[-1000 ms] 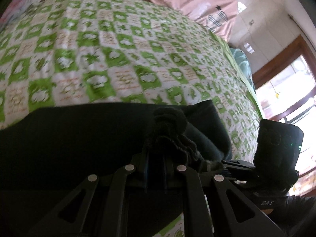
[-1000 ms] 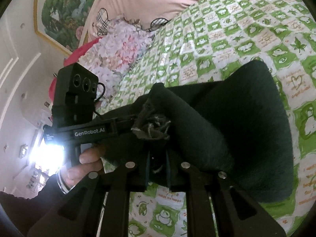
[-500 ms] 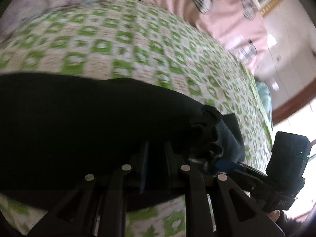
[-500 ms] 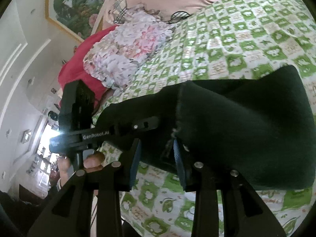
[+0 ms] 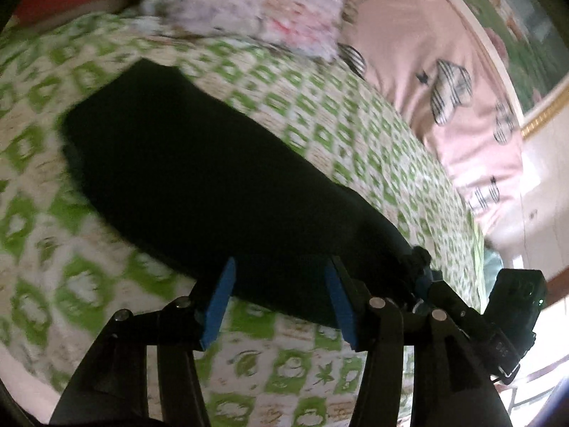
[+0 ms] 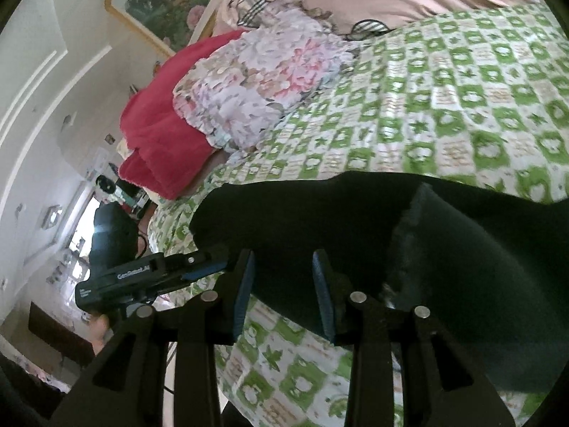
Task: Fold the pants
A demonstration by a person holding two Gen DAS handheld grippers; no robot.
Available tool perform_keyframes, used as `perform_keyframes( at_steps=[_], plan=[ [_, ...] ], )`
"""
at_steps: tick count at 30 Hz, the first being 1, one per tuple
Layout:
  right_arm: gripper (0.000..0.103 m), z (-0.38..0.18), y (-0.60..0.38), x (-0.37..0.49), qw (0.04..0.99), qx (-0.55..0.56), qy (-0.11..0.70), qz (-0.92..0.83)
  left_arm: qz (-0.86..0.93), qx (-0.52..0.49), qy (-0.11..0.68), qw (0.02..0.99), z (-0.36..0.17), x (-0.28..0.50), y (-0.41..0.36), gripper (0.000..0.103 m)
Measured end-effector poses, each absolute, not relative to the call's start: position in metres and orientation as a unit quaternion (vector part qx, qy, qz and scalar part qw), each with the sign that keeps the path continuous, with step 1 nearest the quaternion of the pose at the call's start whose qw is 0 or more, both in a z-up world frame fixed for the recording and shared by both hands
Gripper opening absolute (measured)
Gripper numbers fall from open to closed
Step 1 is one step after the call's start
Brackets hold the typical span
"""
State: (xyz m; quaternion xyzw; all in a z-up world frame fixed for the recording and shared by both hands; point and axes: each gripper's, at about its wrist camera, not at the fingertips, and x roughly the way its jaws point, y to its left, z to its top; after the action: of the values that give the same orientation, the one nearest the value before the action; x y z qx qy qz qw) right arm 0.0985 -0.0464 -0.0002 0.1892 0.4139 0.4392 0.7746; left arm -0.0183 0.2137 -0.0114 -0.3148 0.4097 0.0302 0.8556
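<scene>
The dark pants [image 5: 220, 181] lie folded on the green-and-white checked bedspread [image 5: 291, 366]. My left gripper [image 5: 281, 302] is open, its blue pads at the near edge of the pants, holding nothing. My right gripper [image 6: 284, 291] is open too, at the near edge of the pants [image 6: 444, 249], where a folded flap with a rough hem shows on the right. Each view shows the other gripper: the right one at the pants' far right corner [image 5: 423, 281], the left one at left [image 6: 149, 277].
A floral pillow [image 6: 263, 82] and a red blanket [image 6: 160, 142] lie at the head of the bed. A pink quilt [image 5: 426, 71] runs along the far side. The bed's near edge is just below both grippers.
Both grippers have opened and let go of the pants. The pants now lie flat on the bed, and both grippers have pulled back a little.
</scene>
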Motion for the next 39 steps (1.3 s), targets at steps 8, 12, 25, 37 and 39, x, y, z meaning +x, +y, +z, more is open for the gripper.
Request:
perform_keyframes(
  at_steps=[8, 12, 25, 37, 39],
  plan=[
    [0.04, 0.009, -0.017, 0.106, 0.767, 0.166, 0.415, 0.461, 0.085, -0.334, 0.395, 0.852, -0.01, -0.046, 0.243, 0.054],
    [0.048, 0.016, -0.001, 0.11, 0.765, 0.148, 0.412, 0.472, 0.106, -0.346, 0.391, 0.846, -0.014, -0.054, 0.255, 0.054],
    [0.048, 0.021, 0.049, 0.132, 0.752, 0.102, 0.418, 0.499, 0.155, -0.382, 0.385, 0.826, -0.027, -0.052, 0.289, 0.057],
    [0.048, 0.026, 0.124, 0.171, 0.734, 0.033, 0.422, 0.532, 0.151, -0.418, 0.376, 0.813, -0.045, -0.035, 0.308, 0.057],
    [0.048, 0.026, 0.139, 0.177, 0.727, 0.021, 0.424, 0.54, 0.15, -0.422, 0.375, 0.812, -0.047, -0.034, 0.31, 0.057]
  ],
)
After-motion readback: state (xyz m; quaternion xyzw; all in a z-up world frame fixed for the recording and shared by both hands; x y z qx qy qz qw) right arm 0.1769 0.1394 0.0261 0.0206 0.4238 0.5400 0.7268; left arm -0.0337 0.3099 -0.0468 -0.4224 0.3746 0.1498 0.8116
